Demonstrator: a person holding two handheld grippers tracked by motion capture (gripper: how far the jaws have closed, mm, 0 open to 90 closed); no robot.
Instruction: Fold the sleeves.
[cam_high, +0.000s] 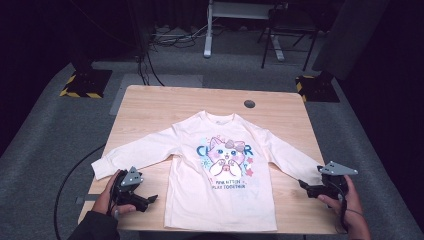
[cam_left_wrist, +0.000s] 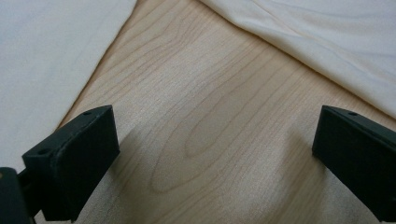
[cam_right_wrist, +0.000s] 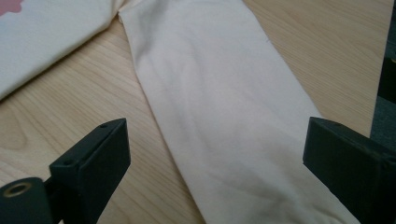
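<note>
A cream shirt (cam_high: 220, 170) lies flat on the table (cam_high: 150, 105). The left gripper (cam_high: 150, 199) is wide open over bare wood; the right gripper (cam_high: 303, 184), wide open, straddles the right sleeve (cam_right_wrist: 219, 116), holding nothing

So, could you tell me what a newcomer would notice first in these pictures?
Probably the cream long-sleeved shirt spread flat in the middle of the wooden table, its cartoon cat print on the chest. Next, the left gripper and right gripper, open at the near corners beside the sleeves.
</note>
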